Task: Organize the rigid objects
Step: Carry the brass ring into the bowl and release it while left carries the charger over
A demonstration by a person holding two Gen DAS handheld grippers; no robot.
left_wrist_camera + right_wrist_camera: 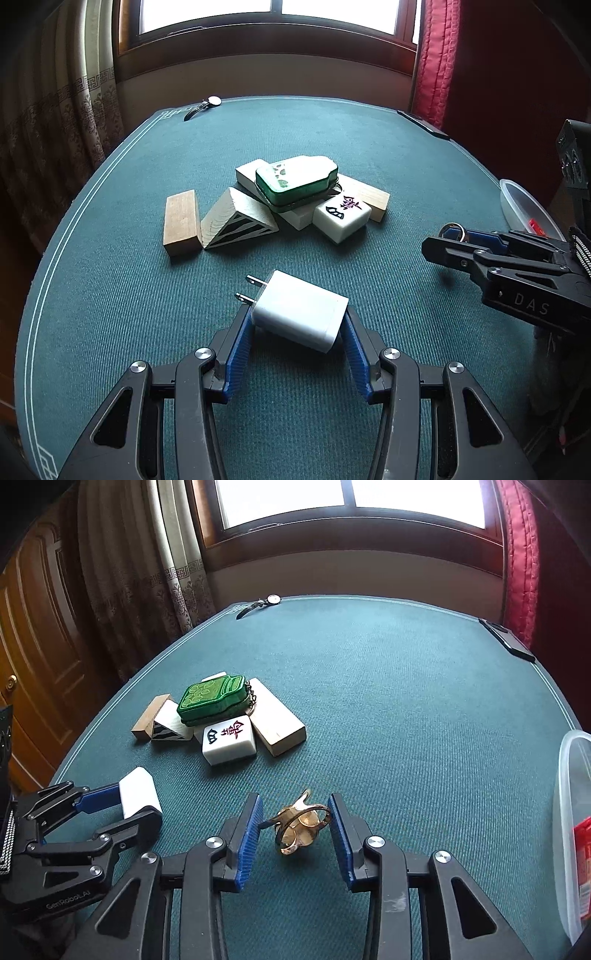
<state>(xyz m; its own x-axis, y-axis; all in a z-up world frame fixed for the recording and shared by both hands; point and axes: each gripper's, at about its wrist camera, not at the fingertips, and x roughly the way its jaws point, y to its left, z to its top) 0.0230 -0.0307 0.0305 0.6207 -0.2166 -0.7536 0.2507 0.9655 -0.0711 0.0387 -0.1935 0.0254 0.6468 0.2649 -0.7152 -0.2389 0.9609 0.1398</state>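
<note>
a: left gripper point(299, 325), bottom centre of the left wrist view. blue pads closed on both flanks of the white charger point(301, 312). held, seemingly just above the green table point(110, 295).

b: which way does it point?

a: prongs aim to the upper left of frame; long axis runs from there toward lower right, skewed across the jaws. side grip likely keeps the prongs clear.

b: right gripper point(293, 823)?

a: lower centre of the right wrist view. the brass ring piece point(297, 825) spans the gap, pads at or just touching its ends. cannot tell if it is clamped.

b: destination?

a: probably the clear tub point(570, 812) at the right edge. block-and-tile pile point(221, 720) sits left of centre, untouched.
</note>
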